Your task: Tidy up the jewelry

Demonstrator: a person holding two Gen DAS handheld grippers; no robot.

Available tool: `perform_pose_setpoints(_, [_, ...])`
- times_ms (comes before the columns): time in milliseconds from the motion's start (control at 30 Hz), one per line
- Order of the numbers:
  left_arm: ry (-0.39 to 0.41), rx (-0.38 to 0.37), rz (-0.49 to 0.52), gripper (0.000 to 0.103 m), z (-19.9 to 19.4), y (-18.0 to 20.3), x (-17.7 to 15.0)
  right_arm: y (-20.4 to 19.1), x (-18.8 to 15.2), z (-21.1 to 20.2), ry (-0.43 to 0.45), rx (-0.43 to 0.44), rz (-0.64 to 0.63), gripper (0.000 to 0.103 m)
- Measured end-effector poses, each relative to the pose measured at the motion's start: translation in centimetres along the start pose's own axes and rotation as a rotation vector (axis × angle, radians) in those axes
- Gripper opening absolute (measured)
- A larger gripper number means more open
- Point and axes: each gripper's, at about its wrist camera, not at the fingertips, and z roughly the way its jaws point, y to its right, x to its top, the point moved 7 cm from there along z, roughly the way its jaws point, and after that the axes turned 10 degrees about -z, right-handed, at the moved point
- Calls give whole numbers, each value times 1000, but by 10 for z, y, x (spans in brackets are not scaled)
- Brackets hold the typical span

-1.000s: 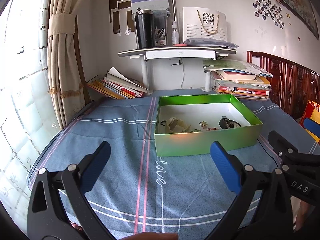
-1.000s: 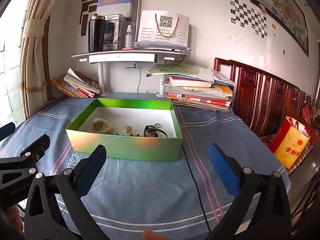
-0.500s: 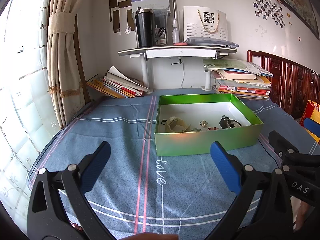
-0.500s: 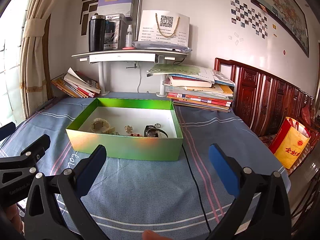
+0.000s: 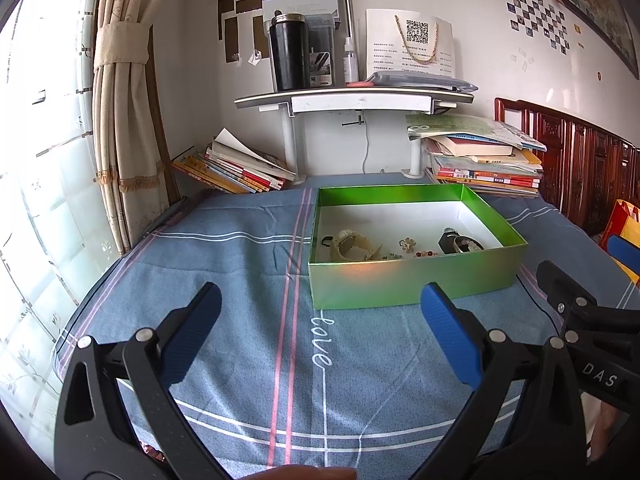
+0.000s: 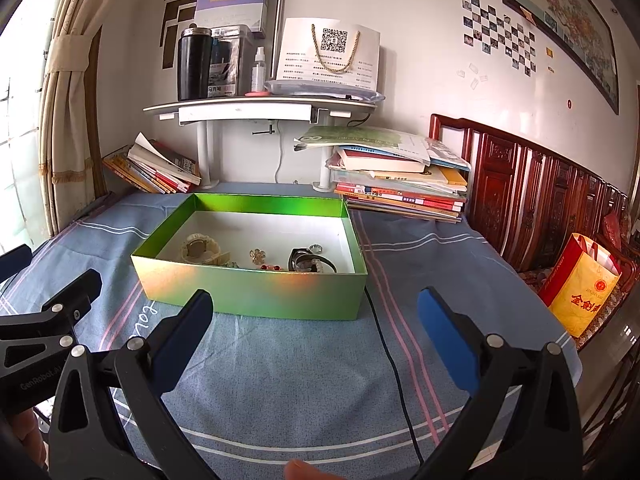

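Both grippers, left (image 5: 320,316) and right (image 6: 314,314), spread apart, empty, near table's front edge. Reach over box (image 6: 256,292) wall, descend vertically onto watch (image 6: 198,249).

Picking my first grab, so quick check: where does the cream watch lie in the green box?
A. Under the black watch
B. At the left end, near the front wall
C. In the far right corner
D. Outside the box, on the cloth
B: the cream watch lies at the left end of the green box, near its front wall, well apart from the black watch at the right end.
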Motion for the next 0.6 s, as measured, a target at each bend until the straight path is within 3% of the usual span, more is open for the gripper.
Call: perform_pose_setpoints(600, [-29, -2, -8, 99, 5, 0, -3, 0, -6, 7, -18, 8, 0, 100])
